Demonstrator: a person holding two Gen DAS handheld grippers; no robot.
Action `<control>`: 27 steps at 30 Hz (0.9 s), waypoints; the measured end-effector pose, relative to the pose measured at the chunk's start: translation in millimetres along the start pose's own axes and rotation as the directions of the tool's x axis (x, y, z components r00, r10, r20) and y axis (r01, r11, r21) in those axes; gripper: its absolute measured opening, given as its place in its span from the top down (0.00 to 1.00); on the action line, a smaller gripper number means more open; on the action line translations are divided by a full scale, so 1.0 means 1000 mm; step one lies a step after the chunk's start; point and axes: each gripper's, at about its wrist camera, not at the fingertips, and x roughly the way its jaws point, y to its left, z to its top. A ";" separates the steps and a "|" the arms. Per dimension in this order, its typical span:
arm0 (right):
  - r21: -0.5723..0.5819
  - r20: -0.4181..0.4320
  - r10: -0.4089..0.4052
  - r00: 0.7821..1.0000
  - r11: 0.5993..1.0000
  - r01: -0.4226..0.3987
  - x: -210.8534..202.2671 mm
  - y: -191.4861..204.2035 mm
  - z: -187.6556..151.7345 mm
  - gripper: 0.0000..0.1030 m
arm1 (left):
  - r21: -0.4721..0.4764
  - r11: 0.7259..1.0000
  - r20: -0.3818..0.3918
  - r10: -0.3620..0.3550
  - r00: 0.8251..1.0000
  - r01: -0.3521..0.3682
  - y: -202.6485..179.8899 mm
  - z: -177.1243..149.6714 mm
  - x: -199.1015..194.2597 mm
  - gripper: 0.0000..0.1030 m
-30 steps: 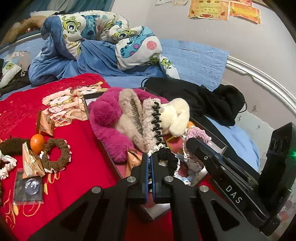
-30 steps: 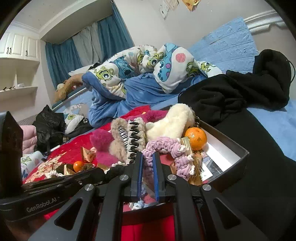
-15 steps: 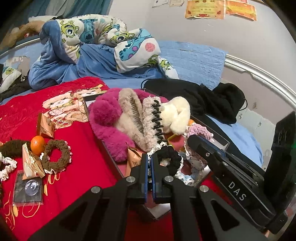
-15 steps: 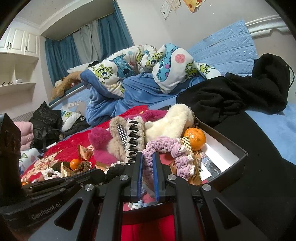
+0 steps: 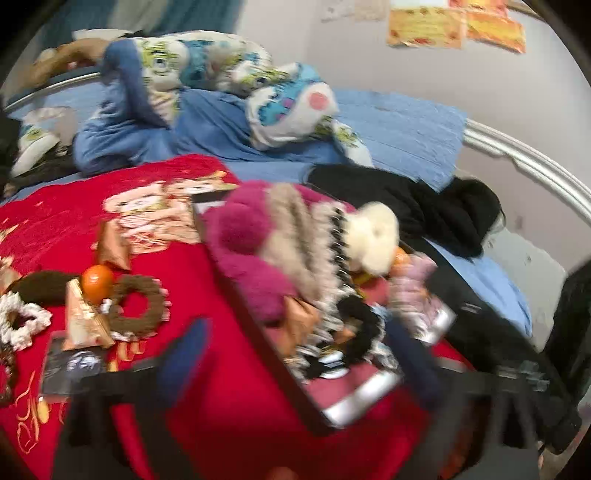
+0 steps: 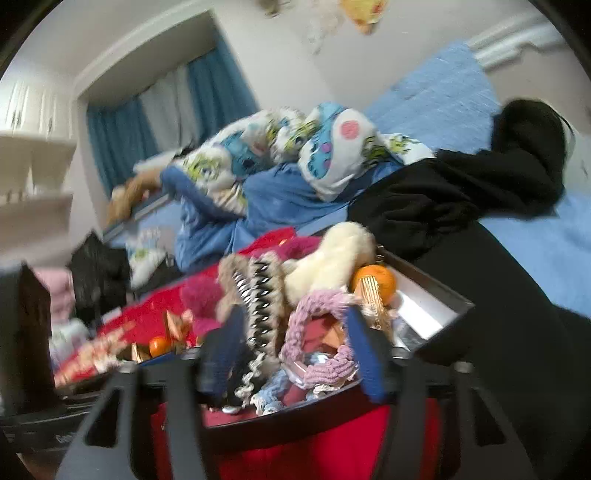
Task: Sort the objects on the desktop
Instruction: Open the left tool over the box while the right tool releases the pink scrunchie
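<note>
Hardly anything here can be read, as both views are smeared. On the wall hang two orange-and-yellow sheets (image 5: pixel 424 24) with lines of print on them, but not a word comes clear. The red blanket (image 5: pixel 221 424) carries gold strokes near its lower left corner, perhaps writing, perhaps only ornament; I cannot tell which. A dark flat packet (image 5: pixel 70 365) lying on that blanket shows a pale round mark with no legible letters. In the right wrist view, white lettering on the black casing (image 6: pixel 44 435) at the lower left edge starts with what looks like a "G"; the rest is cut off.
</note>
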 end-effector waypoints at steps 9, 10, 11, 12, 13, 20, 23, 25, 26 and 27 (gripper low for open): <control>0.013 0.045 -0.001 0.999 1.000 0.000 -0.010 0.002 0.003 0.00 | 0.101 0.994 -0.012 0.035 0.999 -0.033 -0.014 -0.006 0.002 0.00; 0.015 0.046 0.002 0.999 1.000 -0.003 -0.010 0.002 0.004 0.00 | 0.110 0.993 -0.009 0.037 0.999 -0.036 -0.017 -0.008 0.002 0.00; 0.020 0.048 0.007 0.999 1.000 -0.008 -0.010 0.001 0.004 0.00 | 0.115 0.993 -0.008 0.039 0.999 -0.038 -0.018 -0.008 0.001 0.00; 0.023 0.049 0.008 0.999 1.000 -0.009 -0.009 0.001 0.004 0.00 | 0.116 0.993 -0.009 0.037 0.999 -0.036 -0.018 -0.009 0.001 0.00; 0.024 0.049 0.009 0.999 1.000 -0.010 -0.010 0.000 0.003 0.00 | 0.112 0.993 -0.011 0.030 0.999 -0.029 -0.018 -0.009 0.000 0.00; 0.040 0.047 -0.028 0.998 0.999 0.026 -0.014 -0.004 0.000 0.00 | 0.054 0.999 -0.010 0.003 1.000 -0.003 -0.006 -0.013 -0.007 0.00; 0.059 0.045 -0.053 0.998 0.997 0.051 -0.016 -0.006 0.000 0.00 | 0.038 0.999 -0.020 0.022 1.000 -0.021 -0.001 -0.015 -0.009 0.00; 0.067 0.028 -0.073 0.997 0.995 0.071 -0.015 -0.007 -0.001 0.00 | 0.036 0.999 -0.032 0.030 0.999 -0.029 0.002 -0.017 -0.011 0.00; 0.067 0.018 -0.085 0.996 0.994 0.083 -0.014 -0.006 -0.002 0.00 | 0.036 0.999 -0.037 0.034 0.999 -0.033 0.003 -0.017 -0.013 0.00; 0.066 0.012 -0.089 0.996 0.994 0.088 -0.014 -0.005 -0.003 0.00 | 0.038 0.999 -0.038 0.038 0.999 -0.036 0.004 -0.018 -0.014 0.00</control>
